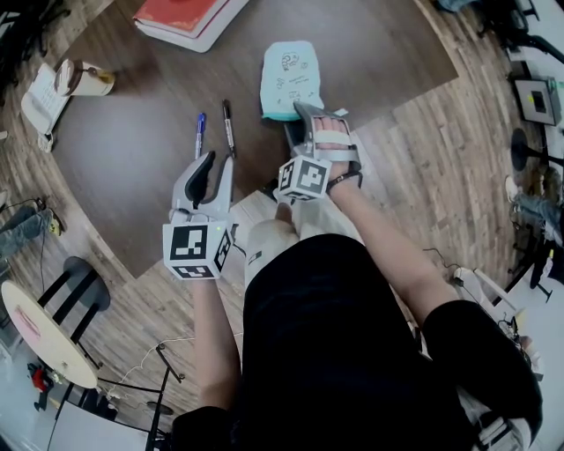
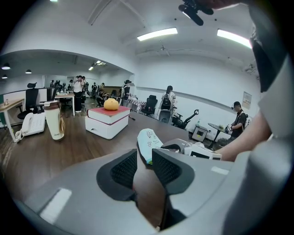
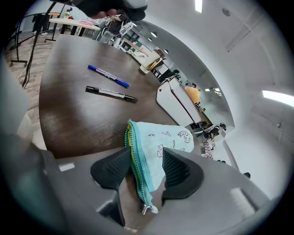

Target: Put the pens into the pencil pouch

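Observation:
A teal pencil pouch (image 1: 289, 77) (image 3: 158, 140) (image 2: 148, 142) lies on the dark table (image 1: 132, 176), its zipper edge turned to the left in the right gripper view. My right gripper (image 1: 322, 114) (image 3: 147, 163) stands open around the pouch's near end, which sits between the jaws. To the left of the pouch lie a blue pen (image 1: 200, 134) (image 3: 108, 75) and a black pen (image 1: 228, 128) (image 3: 111, 93), side by side. My left gripper (image 1: 220, 160) (image 2: 144, 158) hovers just short of the pens, open by a narrow gap with nothing in it.
A red and white book stack (image 1: 189, 18) (image 2: 108, 120) with an orange (image 2: 110, 104) on top stands at the far side. At the far left are a lidded cup (image 1: 84, 79) (image 2: 54, 120) and a desk phone (image 1: 40, 97). A round stool (image 1: 40, 330) stands left of me.

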A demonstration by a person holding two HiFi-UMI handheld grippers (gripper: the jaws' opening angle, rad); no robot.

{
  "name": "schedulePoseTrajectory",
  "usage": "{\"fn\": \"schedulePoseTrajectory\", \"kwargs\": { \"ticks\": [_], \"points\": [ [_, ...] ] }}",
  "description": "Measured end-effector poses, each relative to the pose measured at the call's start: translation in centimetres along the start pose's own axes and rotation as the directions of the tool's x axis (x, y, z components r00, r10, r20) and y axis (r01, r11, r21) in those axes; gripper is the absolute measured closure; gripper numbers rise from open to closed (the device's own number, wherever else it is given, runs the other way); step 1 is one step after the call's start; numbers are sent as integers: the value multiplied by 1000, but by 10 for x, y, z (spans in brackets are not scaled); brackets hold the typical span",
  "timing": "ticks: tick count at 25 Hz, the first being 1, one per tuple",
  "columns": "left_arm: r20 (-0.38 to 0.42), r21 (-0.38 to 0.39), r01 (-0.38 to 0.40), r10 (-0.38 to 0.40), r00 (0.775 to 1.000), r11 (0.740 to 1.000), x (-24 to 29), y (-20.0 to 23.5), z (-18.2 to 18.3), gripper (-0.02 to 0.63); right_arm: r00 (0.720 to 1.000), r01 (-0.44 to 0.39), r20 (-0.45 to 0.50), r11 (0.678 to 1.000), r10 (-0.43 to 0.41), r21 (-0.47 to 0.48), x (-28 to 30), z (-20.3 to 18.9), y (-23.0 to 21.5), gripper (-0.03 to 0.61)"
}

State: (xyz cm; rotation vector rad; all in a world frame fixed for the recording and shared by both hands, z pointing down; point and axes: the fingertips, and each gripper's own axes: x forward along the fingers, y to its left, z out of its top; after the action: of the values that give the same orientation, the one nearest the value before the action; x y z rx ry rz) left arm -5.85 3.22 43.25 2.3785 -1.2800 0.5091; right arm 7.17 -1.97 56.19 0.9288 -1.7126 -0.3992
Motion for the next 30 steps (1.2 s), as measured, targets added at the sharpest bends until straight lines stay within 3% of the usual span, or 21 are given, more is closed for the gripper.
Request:
{"fn": "schedulePoseTrajectory", "kwargs": {
  "ticks": [13,30],
  "points": [
    [26,-2,-2,2,1000,1000,-4,0,3,514,1000,2,-1,1000,-2,8,-7,-2,-9,393],
    [60,-15,-34,35,998,999,-15,2,12,514,999,-19,30,1000,19,7,-18,6,-21,526]
  ]
}}
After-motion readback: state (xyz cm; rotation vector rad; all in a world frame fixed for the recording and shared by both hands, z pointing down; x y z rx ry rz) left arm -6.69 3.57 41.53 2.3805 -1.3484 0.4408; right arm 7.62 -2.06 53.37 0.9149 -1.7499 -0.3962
